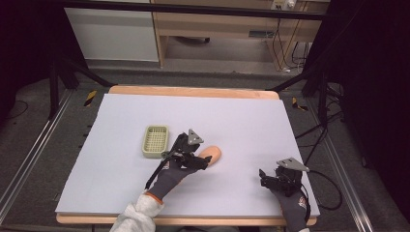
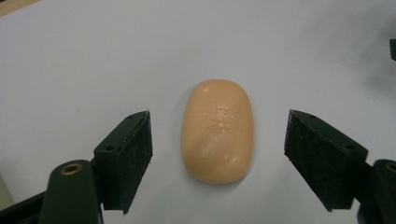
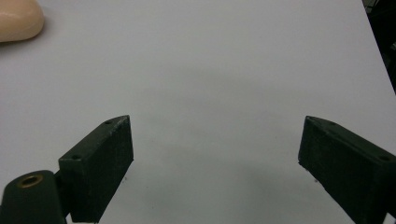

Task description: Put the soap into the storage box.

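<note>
Likely the smooth soap bar squirts out sideways if the left tool, jaws spread either side of it, closes off-centre (the basket sits just beyond the soap bar)

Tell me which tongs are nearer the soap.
Left. The left tongs straddle the soap, open, not touching; the right tongs sit well off to its side.
</note>
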Available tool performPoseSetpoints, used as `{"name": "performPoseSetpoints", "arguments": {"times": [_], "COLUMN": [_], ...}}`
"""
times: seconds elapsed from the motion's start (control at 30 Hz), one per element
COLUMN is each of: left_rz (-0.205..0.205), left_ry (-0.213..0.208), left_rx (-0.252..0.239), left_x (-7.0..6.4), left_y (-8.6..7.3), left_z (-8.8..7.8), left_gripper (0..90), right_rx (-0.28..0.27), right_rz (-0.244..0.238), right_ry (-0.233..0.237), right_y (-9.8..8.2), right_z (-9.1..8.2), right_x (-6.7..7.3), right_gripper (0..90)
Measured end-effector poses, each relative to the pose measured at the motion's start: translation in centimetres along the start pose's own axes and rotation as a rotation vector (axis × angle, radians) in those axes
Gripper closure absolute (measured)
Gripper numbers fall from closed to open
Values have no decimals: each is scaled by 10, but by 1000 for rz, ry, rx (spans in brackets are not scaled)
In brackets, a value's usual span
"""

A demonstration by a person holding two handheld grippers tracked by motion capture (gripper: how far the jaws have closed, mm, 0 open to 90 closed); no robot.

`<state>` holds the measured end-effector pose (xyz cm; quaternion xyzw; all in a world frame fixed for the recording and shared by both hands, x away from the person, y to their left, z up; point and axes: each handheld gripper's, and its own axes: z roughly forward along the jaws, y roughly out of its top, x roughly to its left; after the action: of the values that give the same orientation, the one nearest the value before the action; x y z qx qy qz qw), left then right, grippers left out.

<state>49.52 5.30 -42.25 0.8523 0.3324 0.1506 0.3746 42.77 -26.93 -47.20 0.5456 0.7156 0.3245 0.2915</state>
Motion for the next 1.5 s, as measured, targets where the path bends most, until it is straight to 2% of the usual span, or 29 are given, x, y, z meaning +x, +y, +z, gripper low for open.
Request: {"name": "performPoseSetpoints", "arguments": {"times": [0.7,1.5], "left_rz": [7,12], "left_ry": [-25,-42], "left_rx": [75,145], "left_x": [0,1], "left_y": [5,3], "left_z": [32,54], "left_gripper": [240,247], "right_rx": [5,9], "right_rz": [3,1], "right_ry": [5,7], "right_y": [0,0], "right_z": [1,2], "right_x": [0,0], "right_gripper": [104,104]}}
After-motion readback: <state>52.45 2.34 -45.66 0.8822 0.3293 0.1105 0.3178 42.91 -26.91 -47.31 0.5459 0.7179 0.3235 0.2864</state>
